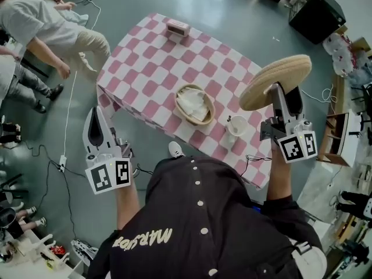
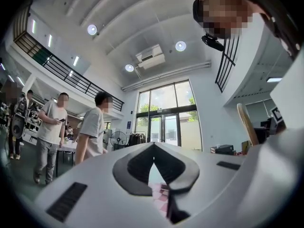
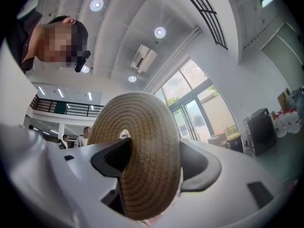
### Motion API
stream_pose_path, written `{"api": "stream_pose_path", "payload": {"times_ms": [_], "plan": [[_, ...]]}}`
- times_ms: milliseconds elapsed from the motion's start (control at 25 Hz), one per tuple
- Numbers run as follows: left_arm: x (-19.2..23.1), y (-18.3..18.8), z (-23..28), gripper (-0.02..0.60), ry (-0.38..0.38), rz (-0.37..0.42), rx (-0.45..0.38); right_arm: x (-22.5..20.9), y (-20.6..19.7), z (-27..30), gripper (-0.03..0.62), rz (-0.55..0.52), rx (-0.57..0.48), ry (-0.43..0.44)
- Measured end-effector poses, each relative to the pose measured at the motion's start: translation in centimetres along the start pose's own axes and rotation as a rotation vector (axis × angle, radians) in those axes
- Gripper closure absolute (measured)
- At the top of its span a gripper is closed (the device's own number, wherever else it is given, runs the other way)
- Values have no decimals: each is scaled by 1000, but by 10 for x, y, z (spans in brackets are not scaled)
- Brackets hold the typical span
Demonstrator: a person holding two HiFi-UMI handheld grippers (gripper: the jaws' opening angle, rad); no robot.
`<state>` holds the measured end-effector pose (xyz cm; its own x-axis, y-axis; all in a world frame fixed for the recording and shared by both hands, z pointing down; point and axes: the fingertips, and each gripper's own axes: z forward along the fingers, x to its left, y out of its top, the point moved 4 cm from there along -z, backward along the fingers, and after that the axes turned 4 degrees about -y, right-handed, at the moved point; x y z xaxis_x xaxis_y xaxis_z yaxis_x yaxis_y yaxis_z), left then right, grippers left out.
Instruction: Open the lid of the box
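On checked table (image 1: 145,60), basket (image 1: 211,108), cup (image 1: 236,125), perhaps tissue box (image 1: 178,28), lid (image 1: 276,80) aloft

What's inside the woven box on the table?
A crumpled white liner fills the woven box; anything beneath it is covered. Its lid is off, in the right hand-held gripper.

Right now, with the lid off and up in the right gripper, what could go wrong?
1. The right gripper seems to pinch the woven lid by one side only, with the lid tilted. It could pivot or slip out.
2. The white cup stands near the table's edge, beside the open basket. Lowering the lid there could knock it off.
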<state>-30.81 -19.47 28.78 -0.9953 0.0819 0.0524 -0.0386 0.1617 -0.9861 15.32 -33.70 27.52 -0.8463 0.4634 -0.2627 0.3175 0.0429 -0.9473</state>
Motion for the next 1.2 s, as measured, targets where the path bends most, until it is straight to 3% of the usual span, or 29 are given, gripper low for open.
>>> {"api": "stream_pose_path", "payload": {"times_ms": [480, 1200], "plan": [[15, 0, -1, 572, 37, 8, 5, -15, -10, -15, 273, -36, 10, -67], [13, -4, 4, 572, 27, 6, 17, -14, -16, -11, 273, -36, 20, -56]]}}
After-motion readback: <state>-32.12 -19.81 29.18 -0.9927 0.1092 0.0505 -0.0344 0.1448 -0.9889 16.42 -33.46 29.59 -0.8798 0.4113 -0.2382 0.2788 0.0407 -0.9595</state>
